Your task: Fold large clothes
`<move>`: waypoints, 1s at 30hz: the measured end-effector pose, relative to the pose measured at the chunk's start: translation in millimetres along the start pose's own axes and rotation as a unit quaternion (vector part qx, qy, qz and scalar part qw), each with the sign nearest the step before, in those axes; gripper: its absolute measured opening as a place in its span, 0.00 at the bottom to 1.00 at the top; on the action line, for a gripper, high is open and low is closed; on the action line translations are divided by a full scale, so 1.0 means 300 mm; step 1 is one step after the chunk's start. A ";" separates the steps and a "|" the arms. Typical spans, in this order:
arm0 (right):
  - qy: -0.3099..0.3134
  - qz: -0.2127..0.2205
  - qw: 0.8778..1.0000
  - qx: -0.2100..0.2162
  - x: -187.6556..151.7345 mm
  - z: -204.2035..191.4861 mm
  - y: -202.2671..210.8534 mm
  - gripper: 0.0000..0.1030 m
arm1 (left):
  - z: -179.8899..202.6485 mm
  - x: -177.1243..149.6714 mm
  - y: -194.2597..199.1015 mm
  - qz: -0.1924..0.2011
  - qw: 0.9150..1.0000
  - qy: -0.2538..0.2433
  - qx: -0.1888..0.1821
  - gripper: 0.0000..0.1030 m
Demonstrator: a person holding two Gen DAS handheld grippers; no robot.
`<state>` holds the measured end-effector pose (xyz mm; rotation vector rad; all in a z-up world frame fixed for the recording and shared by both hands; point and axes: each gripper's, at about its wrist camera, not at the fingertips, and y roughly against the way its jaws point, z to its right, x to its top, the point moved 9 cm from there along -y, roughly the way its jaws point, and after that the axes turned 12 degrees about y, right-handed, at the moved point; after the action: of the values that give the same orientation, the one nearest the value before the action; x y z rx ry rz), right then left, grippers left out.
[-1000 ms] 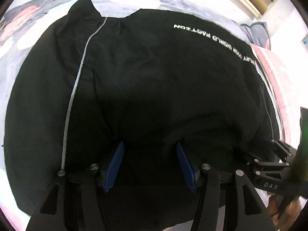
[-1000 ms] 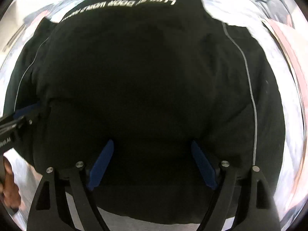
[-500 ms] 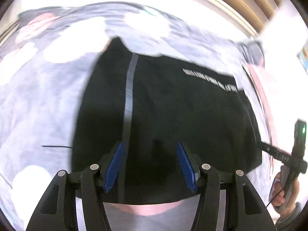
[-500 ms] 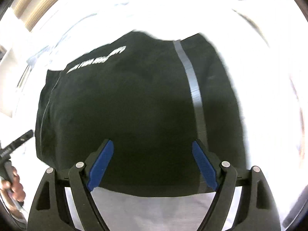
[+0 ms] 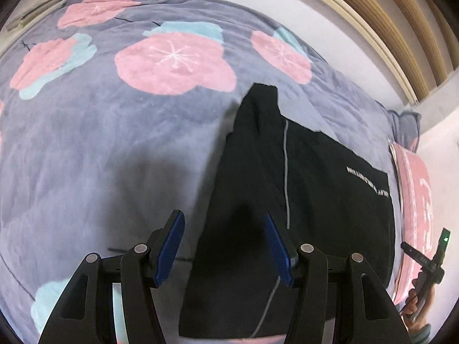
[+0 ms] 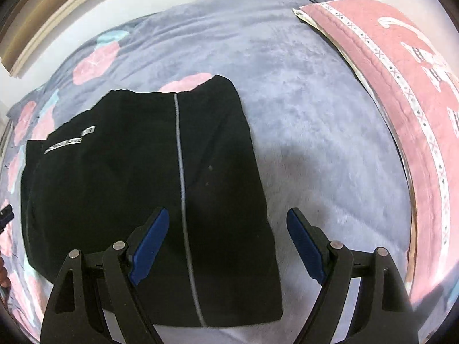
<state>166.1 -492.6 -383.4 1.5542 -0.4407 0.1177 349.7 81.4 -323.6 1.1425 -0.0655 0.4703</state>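
Black garment (image 6: 114, 177) flat on floral blanket (image 5: 86, 132) — both grippers released, pink pillow (image 6: 401, 86) nearby.

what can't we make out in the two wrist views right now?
- White lettering on the black garment: too small and warped to read in either wrist view.
- Garment's near edge: left wrist view, hidden behind the left gripper.
- Right gripper seen from the left wrist view: only a sliver at the right rim, jaws cut off.
- Pink pillow: right wrist view, far end cut by the rim.
- Layers under the fold: hidden by the top layer.
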 end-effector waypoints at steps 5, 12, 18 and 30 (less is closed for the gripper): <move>0.005 -0.015 1.000 -0.004 0.016 0.006 -0.051 0.83 | 0.002 0.018 -0.055 -0.025 1.000 0.007 -0.010 0.57; 0.047 0.005 0.999 -0.004 0.040 -0.097 -0.026 0.83 | 0.035 -0.012 -0.081 -0.035 0.999 0.000 -0.021 0.57; 0.121 -0.058 0.988 -0.074 -0.023 -0.209 -0.175 0.83 | -0.028 -0.074 -0.215 -0.065 0.997 0.008 0.042 0.58; 0.197 -0.001 0.973 -0.122 0.035 -0.324 -0.019 0.83 | 0.000 -0.073 -0.052 -0.034 0.999 -0.005 0.009 0.57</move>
<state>196.8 -399.8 -380.8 1.2508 -0.1313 0.3511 336.0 69.3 -343.3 1.1610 -0.0306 0.4046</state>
